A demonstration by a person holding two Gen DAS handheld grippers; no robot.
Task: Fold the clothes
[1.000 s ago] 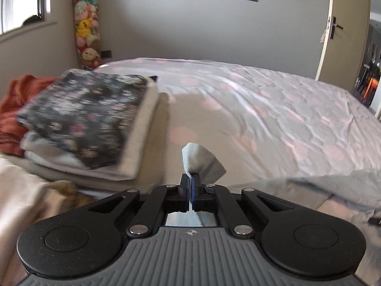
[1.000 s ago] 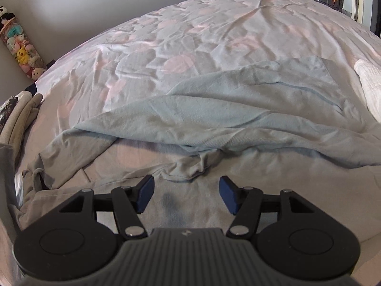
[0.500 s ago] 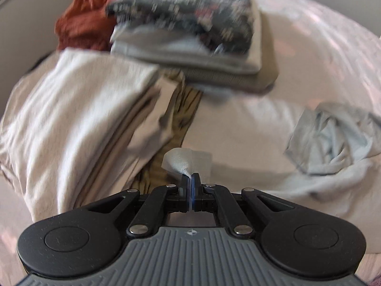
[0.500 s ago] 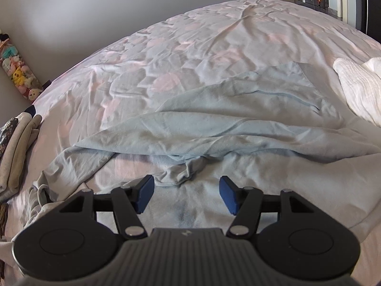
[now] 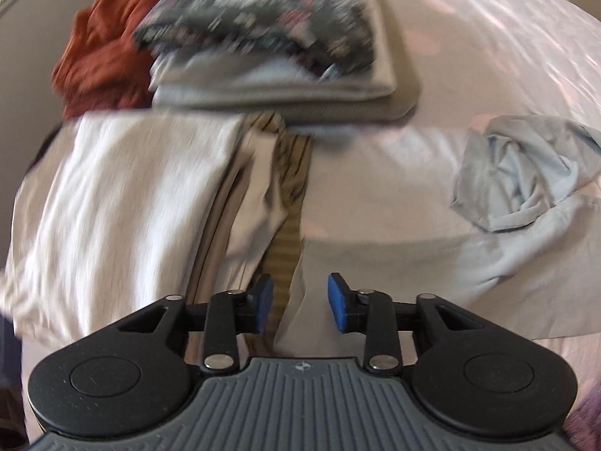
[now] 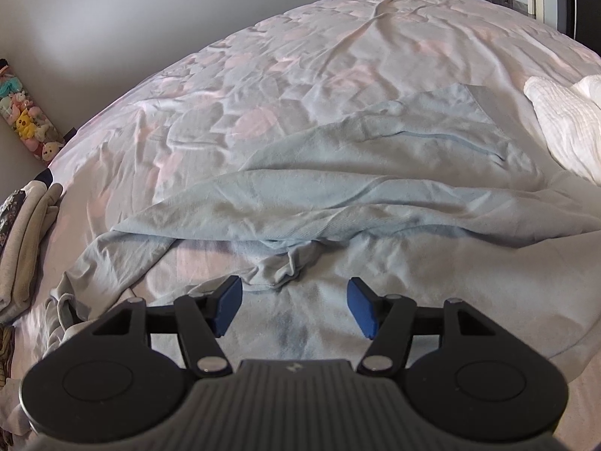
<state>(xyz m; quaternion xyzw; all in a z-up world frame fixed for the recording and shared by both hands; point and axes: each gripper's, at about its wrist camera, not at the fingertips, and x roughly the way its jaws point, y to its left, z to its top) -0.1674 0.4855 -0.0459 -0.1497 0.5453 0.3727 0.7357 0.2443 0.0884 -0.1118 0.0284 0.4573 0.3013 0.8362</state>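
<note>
On the bed (image 6: pixel 338 56), a pale blue shirt (image 6: pixel 375 188) lies crumpled just ahead of my right gripper (image 6: pixel 293 308), jaws open and empty. My left gripper (image 5: pixel 298 302), jaws likewise apart and holding nothing, hangs over a cream folded pile (image 5: pixel 120 206) beside a stack topped by a dark floral piece (image 5: pixel 263 18). Bunched folds could make me pinch two layers and skew the crease. The wrinkled cover has pink spots; stuffed toys (image 6: pixel 30 127) hang against a grey wall (image 6: pixel 150 11).
</note>
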